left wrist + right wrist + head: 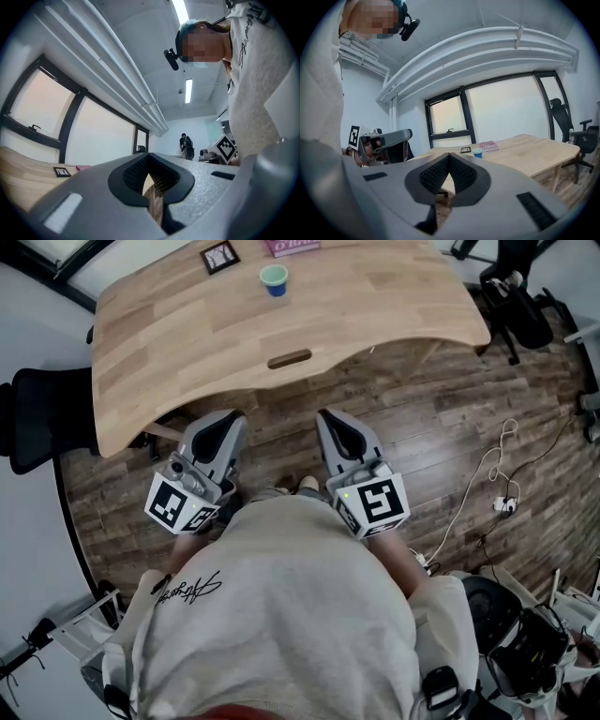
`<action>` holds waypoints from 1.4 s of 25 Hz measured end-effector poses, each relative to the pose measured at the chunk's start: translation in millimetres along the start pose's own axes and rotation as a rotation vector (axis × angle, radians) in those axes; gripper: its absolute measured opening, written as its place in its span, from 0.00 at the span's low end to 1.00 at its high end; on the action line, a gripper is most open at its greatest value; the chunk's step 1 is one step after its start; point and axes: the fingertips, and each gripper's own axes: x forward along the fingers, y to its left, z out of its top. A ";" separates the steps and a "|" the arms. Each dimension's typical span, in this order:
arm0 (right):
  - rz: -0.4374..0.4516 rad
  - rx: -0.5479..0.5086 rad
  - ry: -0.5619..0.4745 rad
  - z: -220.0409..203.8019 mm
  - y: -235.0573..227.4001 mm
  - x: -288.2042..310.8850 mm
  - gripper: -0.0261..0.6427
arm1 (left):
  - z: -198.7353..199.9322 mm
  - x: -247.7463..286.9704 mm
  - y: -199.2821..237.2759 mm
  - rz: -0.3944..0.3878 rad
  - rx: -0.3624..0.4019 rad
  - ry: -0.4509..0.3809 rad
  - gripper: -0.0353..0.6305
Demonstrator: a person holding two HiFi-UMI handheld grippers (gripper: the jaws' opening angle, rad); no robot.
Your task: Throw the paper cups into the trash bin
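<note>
Hovering short of the desk [375,306], left gripper [225,418] and right gripper [333,416] show jaws pressed together, empty. The paper cup [274,279] stands well beyond the fingertips; arriving closed risks toppling it.

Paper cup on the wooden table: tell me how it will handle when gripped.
The paper cup looks small and open-topped, so probably light and easily crushed by a hard squeeze. It stands upright on the table, so a push near its rim would likely tip it.
</note>
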 end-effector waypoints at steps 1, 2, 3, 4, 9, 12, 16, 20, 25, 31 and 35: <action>0.000 0.002 0.002 -0.4 -0.2 -0.7 0.05 | -0.7 -0.7 -1.0 0.002 0.001 0.004 0.06; 0.000 0.004 0.003 -0.7 -0.4 -2.1 0.05 | -1.5 -1.7 -1.9 0.007 0.000 0.009 0.06; 0.000 0.006 0.004 -1.0 -0.5 -3.8 0.05 | -1.9 -2.6 -2.3 0.013 -0.001 0.012 0.06; 0.002 0.008 0.005 -1.4 -0.7 -5.0 0.05 | -1.6 -3.4 -2.2 0.020 -0.002 0.011 0.06; 0.016 0.013 0.019 -8.8 0.3 -6.0 0.05 | -3.2 -10.3 -2.5 0.041 -0.004 0.017 0.06; 0.029 0.014 0.023 -8.3 -0.2 -4.9 0.05 | -3.6 -8.4 -2.3 0.043 -0.008 0.021 0.06; 0.054 0.002 0.040 -9.6 -0.7 1.3 0.05 | -0.4 -0.1 -3.2 0.026 0.008 0.010 0.06; 0.041 -0.003 0.035 -5.0 -5.3 5.0 0.05 | 2.3 5.1 2.9 0.014 0.022 0.006 0.06; 0.030 -0.022 0.037 -0.5 -16.1 15.9 0.05 | 2.9 13.5 21.2 0.018 0.031 -0.005 0.06; 0.026 -0.024 0.031 6.3 -33.2 46.9 0.05 | -1.7 30.2 50.0 0.021 0.026 -0.001 0.06; 0.031 -0.034 0.030 12.0 -41.6 68.1 0.05 | -5.7 41.7 71.0 0.020 0.020 0.004 0.06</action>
